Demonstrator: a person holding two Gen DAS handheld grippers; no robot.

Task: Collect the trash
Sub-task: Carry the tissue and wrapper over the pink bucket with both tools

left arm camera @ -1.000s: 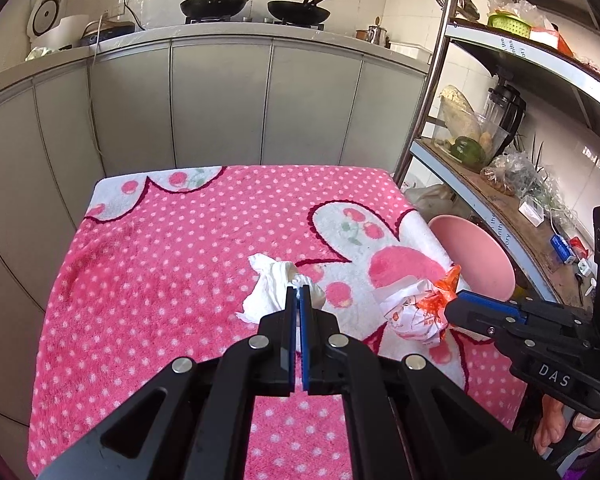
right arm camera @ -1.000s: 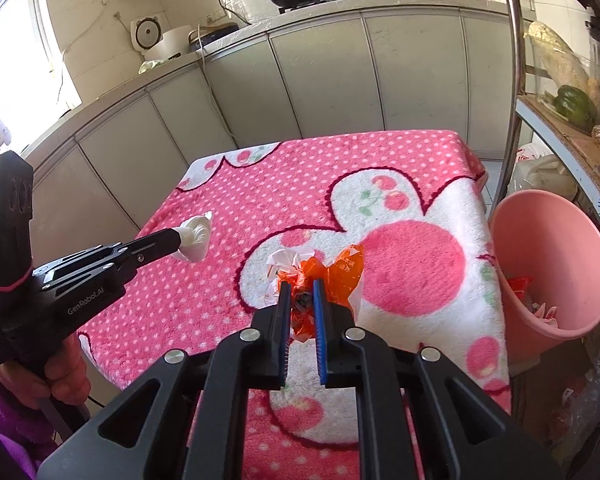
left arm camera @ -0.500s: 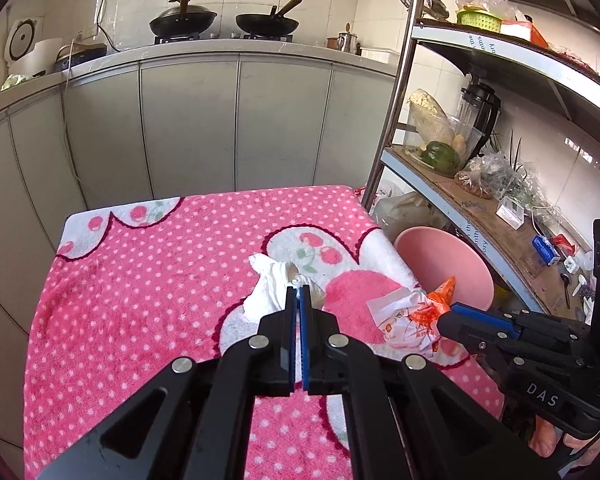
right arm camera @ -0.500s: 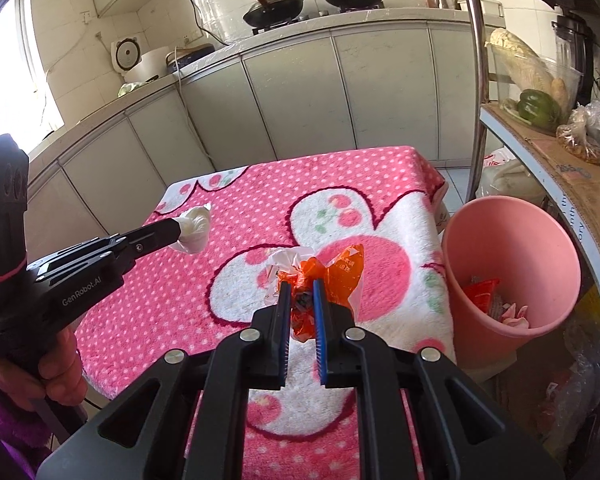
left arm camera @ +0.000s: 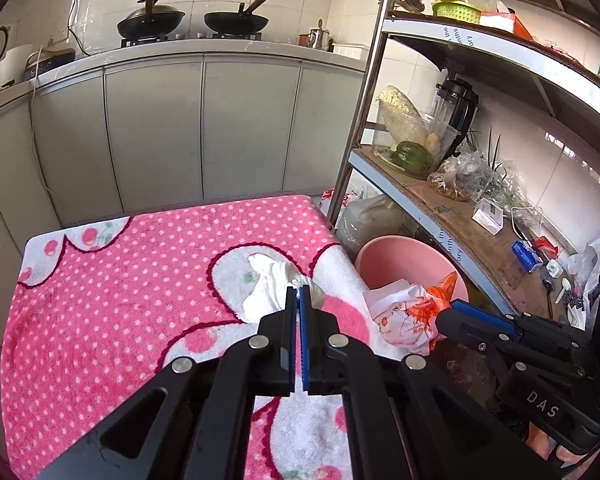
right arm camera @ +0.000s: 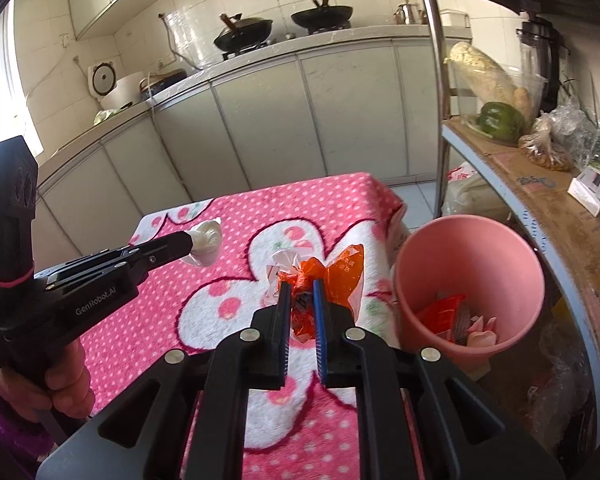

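Left gripper (left arm camera: 299, 294): jaws pressed together, pinching the near edge of a crumpled white tissue (left arm camera: 270, 288); seen from the right wrist camera (right arm camera: 190, 243), the tissue (right arm camera: 207, 240) hangs off its tip, clear of the cloth.
Right gripper (right arm camera: 302, 286): jaws nearly closed, clamped on a bunched orange snack wrapper (right arm camera: 332, 280) with white crinkled plastic on its left side; from the left wrist camera its blue-padded tip (left arm camera: 446, 314) holds the same wrapper (left arm camera: 408, 316) at the right edge of the table.
Hands: a hand (right arm camera: 62, 380) with a purple sleeve grips the left gripper's handle; fingers (left arm camera: 548, 446) of the other hand show under the right gripper's body.
Table cover (left arm camera: 112, 292): pink fleece towel with white dots and a white flower pattern, spread over the table; both pieces of trash are held over its right half.
Trash bin (right arm camera: 472, 240): pink plastic bucket standing just off the table's right edge, beside the held wrapper; it holds an orange wrapper and pale scraps at the bottom.
Shelf rack (left arm camera: 452, 208): metal-framed, right of the bin, carrying a clear container with a green pepper (right arm camera: 498, 118), a blender and bagged goods.
Counter (left arm camera: 204, 46): grey cabinets behind the table, with two black woks (left arm camera: 236, 20) on the stove.
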